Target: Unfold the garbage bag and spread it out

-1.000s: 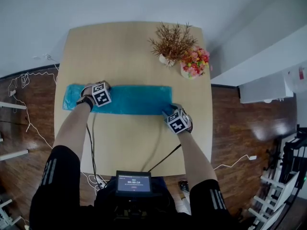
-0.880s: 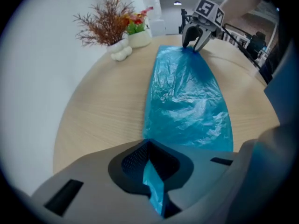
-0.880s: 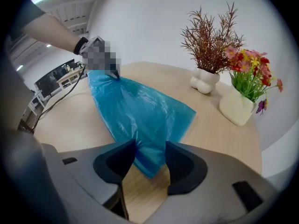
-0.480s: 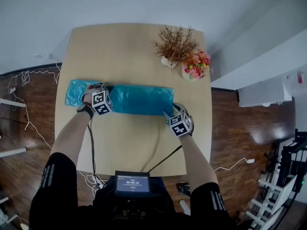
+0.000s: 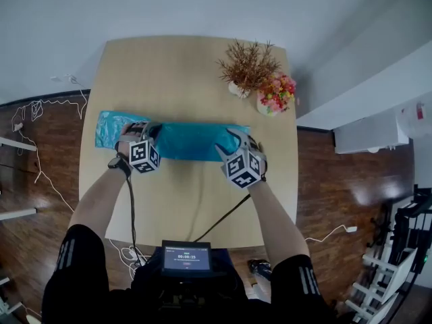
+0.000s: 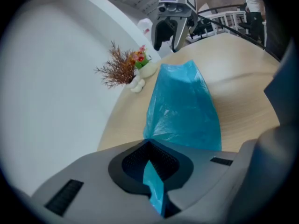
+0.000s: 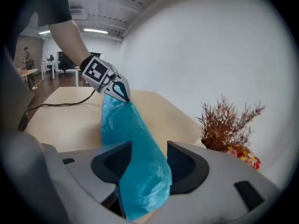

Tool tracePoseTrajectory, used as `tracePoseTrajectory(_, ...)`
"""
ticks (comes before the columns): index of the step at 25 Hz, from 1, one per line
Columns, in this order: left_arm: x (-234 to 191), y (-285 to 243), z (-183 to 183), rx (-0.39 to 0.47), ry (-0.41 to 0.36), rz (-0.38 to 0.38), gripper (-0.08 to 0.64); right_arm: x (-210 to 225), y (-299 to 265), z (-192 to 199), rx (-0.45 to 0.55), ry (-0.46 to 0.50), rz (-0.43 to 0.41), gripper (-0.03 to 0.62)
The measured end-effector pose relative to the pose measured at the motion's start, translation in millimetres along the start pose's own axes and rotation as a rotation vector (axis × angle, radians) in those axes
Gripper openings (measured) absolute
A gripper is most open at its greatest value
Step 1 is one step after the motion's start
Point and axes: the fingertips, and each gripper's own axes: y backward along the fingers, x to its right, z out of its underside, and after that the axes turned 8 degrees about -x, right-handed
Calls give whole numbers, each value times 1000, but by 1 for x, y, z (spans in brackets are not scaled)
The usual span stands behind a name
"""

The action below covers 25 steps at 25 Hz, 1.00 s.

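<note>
left gripper (image 6: 152, 167): jaws clamped together on a thin pinch of the garbage bag (image 6: 184, 111). right gripper (image 7: 144, 164): jaws wide apart, bag end bunched between them, not pinched. risk: right closes on every layer at once and the fold won't open. slick film could also slip or stretch. bag is thin, glossy, crinkled blue plastic, a long folded strip across the pale wood table (image 5: 189, 66), dried plant (image 5: 248, 63) beyond.

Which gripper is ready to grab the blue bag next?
The right gripper, probably. Its jaws stand apart with the garbage bag between them, so it only needs to close. The left gripper is already shut on the bag farther along.
</note>
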Motion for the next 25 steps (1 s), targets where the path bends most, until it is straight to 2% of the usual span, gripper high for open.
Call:
tracePoseTrajectory(4, 0, 11, -4, 12, -28, -38, 0, -14, -16, -30, -29, 110, -58, 262)
tracePoseTrajectory(9, 1, 22, -7, 34, -49, -69, 0, -31, -47, -43, -105, 228, -101, 260)
tracePoseTrajectory(15, 4, 28, -8, 48, -44, -88, 0, -39, -75, -37, -191, 287, -109, 169)
tracePoseTrajectory(19, 6, 28, -10, 54, -35, -79, 2, -35, -78, -33, -211, 302, -69, 32)
tracePoseTrajectory(21, 6, 27, -8, 53, -22, -65, 8, -35, -76, -36, -203, 313, -49, 17)
tracePoseTrajectory(22, 7, 27, -7, 51, -19, -55, 37, -35, -76, -37, -198, 321, -40, 17)
tracePoseTrajectory(24, 8, 29, -2, 46, -18, -35, 165, -37, -73, -40, -186, 337, -27, 17)
tracePoseTrajectory(25, 8, 30, 0, 44, -20, -27, 186, -37, -72, -41, -180, 345, -21, 17)
